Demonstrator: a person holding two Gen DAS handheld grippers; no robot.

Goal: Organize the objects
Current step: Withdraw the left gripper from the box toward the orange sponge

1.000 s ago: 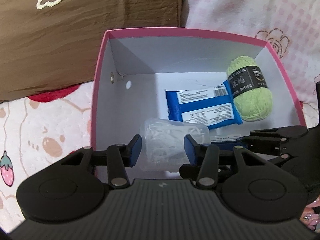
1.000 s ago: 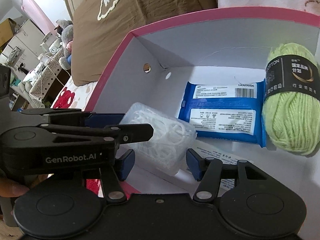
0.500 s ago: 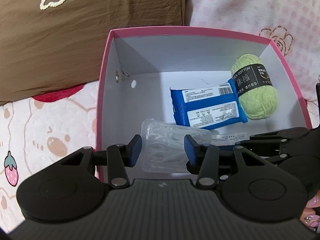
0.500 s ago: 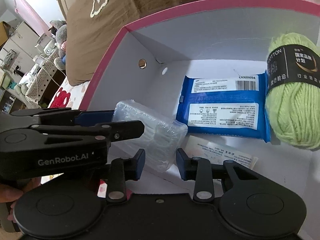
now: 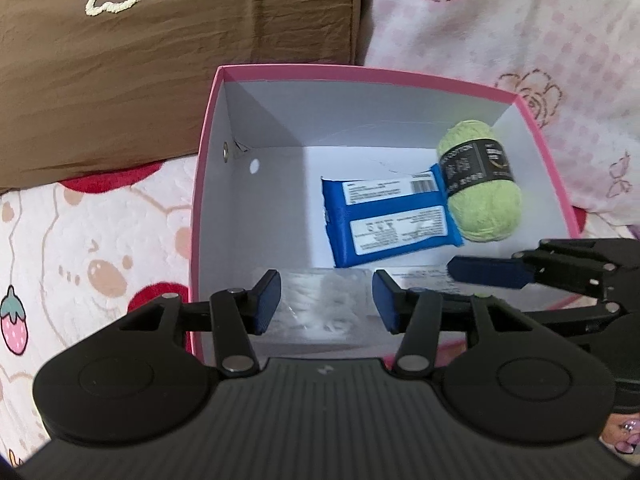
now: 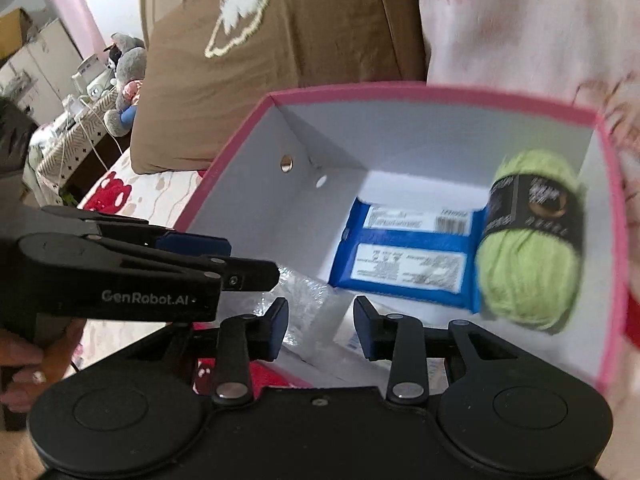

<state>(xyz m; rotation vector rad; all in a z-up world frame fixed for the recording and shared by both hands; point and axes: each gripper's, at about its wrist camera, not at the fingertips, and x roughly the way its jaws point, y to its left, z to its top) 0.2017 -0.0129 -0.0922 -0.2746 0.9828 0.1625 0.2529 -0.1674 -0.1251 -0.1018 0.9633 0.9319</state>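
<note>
So both grippers, left and right, have jaws released over the pink box; clear packet lies at its lower edge, beside blue pack and yarn.

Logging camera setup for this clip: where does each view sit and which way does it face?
Left wrist: on the left tool, looking down into the pink box; right tool enters at right.
Right wrist: on the right tool, facing the box from its right; left tool shows.
Shared: green yarn, blue wipes pack.
</note>
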